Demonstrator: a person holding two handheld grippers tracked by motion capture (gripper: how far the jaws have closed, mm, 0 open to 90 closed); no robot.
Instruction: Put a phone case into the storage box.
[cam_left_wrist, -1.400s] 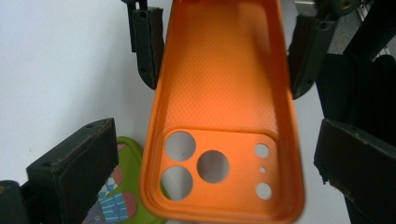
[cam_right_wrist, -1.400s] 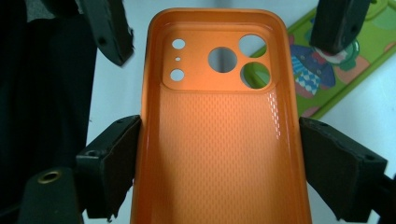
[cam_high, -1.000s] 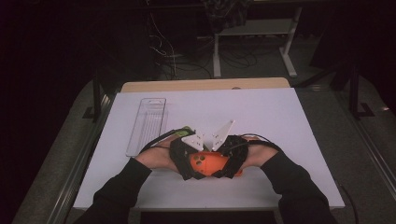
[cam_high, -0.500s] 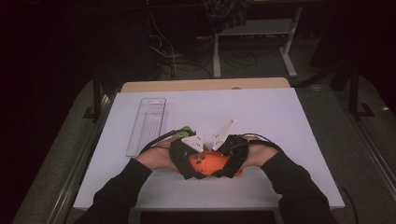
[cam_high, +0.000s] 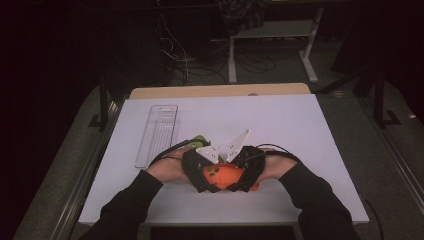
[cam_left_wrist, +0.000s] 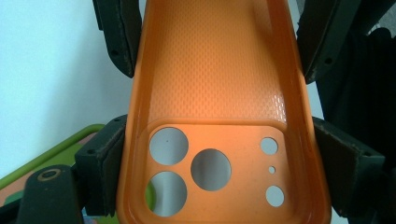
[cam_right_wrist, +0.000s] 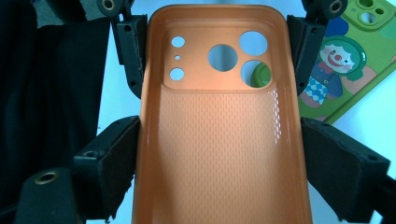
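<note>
**Orange case held at both ends**

Orange silicone phone case (cam_high: 223, 176), empty, inner side facing the cameras, sits near the near edge of the white table (cam_high: 310, 130), between both hands. Left gripper (cam_left_wrist: 212, 158): jaws have just been closing and now press the case's long sides at the camera-cutout end. Right gripper (cam_right_wrist: 219, 154): jaws wide, pads against the long sides of the plain end. So each tool clamps one end across the width.

A green phone case (cam_right_wrist: 355, 60) with a clown print lies flat just left of the hands; a clear plastic tray (cam_high: 157, 134) sits farther left and away.

Risks, as judged:
- Soft walls may bow inward under the squeeze and pop out of one pair of pads.
- Uneven pull between the hands could twist or stretch the case.
- Lowering it could land it on the green case beside it.
</note>
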